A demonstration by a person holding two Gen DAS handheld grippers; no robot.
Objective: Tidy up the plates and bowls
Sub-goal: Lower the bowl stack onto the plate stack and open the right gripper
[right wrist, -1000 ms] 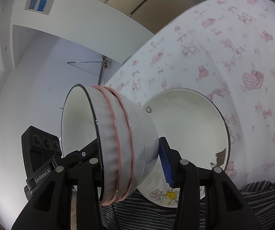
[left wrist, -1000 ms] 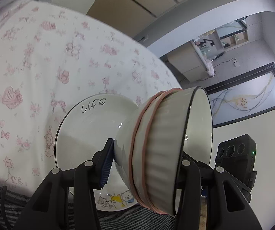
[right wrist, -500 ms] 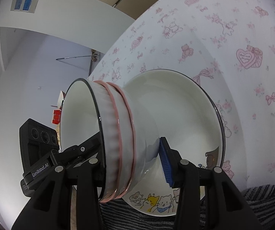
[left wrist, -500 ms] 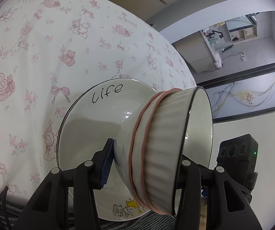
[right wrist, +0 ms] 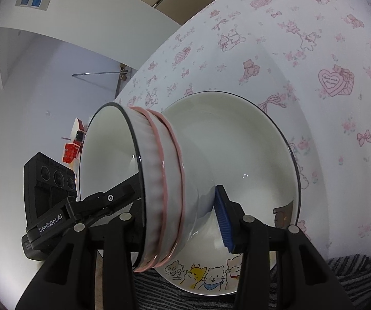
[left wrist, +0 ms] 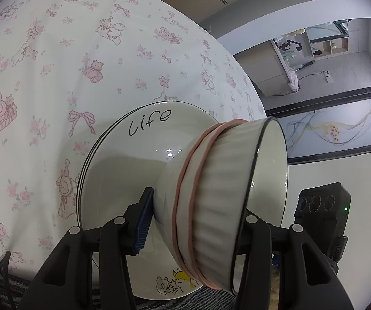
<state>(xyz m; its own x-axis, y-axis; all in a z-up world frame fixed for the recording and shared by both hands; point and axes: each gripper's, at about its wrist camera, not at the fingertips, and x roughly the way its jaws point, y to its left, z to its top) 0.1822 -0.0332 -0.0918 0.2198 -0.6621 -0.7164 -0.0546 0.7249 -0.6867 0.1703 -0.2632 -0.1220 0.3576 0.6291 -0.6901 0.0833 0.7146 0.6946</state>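
A white ribbed bowl [left wrist: 219,204] with pink bands and a dark rim sits over a white plate [left wrist: 133,160] marked "Life" with cat drawings. My left gripper [left wrist: 193,222] is shut on the bowl's wall, one finger inside and one outside. My right gripper [right wrist: 177,214] is shut on the opposite side of the same bowl [right wrist: 157,186], above the plate [right wrist: 250,142]. Whether the bowl's foot touches the plate is hidden.
The plate lies on a white tablecloth [left wrist: 56,64] with pink bears, bows and hearts, near its front edge. A striped dark fabric [right wrist: 353,279] runs along that edge. The other gripper's black camera body [left wrist: 324,214] shows beside the bowl.
Both grippers have carried the bowl forward and lower toward the plate. The plate now fills more of both views. The grips have not changed.
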